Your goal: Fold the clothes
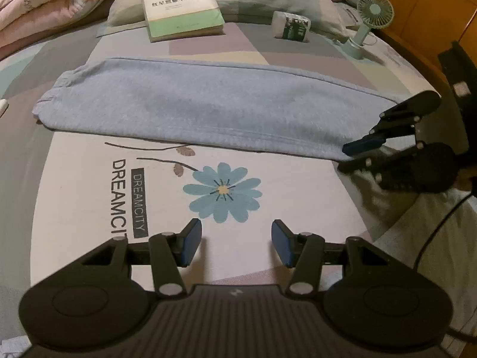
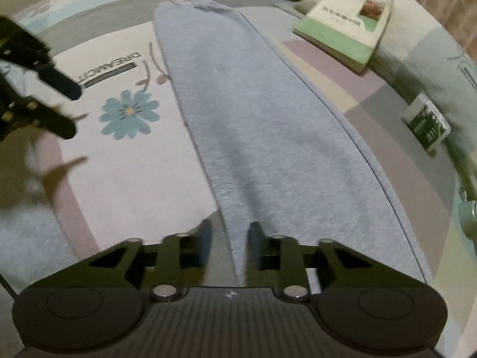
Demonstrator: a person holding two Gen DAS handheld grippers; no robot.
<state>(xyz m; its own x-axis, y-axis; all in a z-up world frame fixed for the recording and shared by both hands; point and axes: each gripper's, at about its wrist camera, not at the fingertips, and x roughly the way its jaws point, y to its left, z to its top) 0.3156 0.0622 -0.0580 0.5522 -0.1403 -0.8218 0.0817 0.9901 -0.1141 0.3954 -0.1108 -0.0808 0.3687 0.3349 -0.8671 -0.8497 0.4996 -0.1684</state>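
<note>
The blue trousers (image 1: 190,110) lay folded lengthwise in a long strip across the patterned bedsheet (image 1: 89,197). The right gripper (image 2: 228,244) had its jaws clenched on the strip's near end, at 6 o'clock in its own view. The left gripper (image 1: 235,244) hung released over the sheet's blue flower (image 1: 222,191). A book (image 1: 182,3) rested at 12 o'clock, a small fan (image 1: 368,21) at 2 o'clock

One garment (image 1: 190,110), one book (image 1: 182,3), one fan (image 1: 369,21).
</note>
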